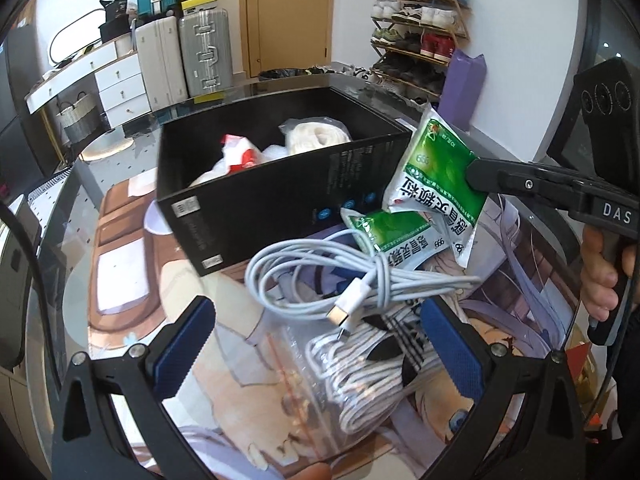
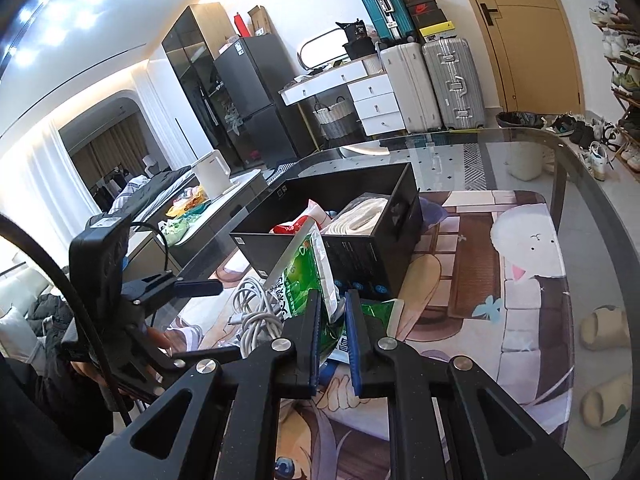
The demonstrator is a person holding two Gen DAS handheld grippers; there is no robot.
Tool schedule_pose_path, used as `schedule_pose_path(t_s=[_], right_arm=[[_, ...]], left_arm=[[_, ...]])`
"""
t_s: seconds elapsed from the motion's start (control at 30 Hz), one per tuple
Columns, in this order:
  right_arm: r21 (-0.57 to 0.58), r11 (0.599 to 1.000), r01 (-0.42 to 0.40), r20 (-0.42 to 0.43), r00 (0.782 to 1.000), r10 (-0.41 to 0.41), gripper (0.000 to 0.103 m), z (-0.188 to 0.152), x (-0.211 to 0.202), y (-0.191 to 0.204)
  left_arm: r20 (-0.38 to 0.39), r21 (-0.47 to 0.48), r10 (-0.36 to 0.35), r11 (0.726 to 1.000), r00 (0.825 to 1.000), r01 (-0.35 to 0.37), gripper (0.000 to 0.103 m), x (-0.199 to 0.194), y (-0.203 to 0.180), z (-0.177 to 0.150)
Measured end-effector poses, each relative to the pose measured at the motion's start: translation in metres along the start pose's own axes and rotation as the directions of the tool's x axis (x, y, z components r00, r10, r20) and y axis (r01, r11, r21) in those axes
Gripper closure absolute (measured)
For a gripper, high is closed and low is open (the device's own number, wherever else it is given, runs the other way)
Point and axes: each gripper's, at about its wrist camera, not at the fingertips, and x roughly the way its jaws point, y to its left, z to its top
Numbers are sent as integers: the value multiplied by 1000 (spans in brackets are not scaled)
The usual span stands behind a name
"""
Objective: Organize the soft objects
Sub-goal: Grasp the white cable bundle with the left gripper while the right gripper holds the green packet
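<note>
A: Where is the sachet (image 1: 434,168)?
B: Lifted off the surface (image 2: 520,152), just beside the near wall of the box (image 1: 280,200), tilted, with its upper corner level with the box rim. The right gripper (image 2: 333,312) has its fingers narrowed onto it, pinching the lower part of the sachet (image 2: 308,276).

A: And the second sachet (image 1: 384,236)?
B: It lies on the mat (image 1: 120,272) below the first, its edge against the white cable (image 1: 320,276).

A: What does the box hold?
B: A red-and-white packet (image 1: 240,152) and a cream bundle (image 1: 316,136), both in clear wrapping.

A: State of the left gripper (image 1: 316,348)?
B: Spread wide, holding nothing, its blue pads (image 1: 182,352) flanking a bagged coil of braided cord (image 1: 360,376) over a striped item. Whether they touch the bag cannot be told.

A: Surroundings?
B: The surface is glass, with a printed mat under the objects. Beyond it stand suitcases (image 1: 204,56), a door (image 1: 288,16) and a shoe rack (image 1: 416,32).
</note>
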Motion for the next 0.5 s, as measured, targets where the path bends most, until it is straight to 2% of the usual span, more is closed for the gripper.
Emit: schedule_pose_path(t_s=[0.3, 0.5], right_arm=[[5, 1000, 7, 0, 1000, -7, 92, 1, -2, -3], [13, 1000, 10, -2, 1000, -10, 92, 1, -1, -7]], left_arm=[[-14, -8, 2, 1000, 1000, -2, 0, 14, 1, 13], [4, -11, -15, 1000, 1000, 15, 2, 18, 3, 21]])
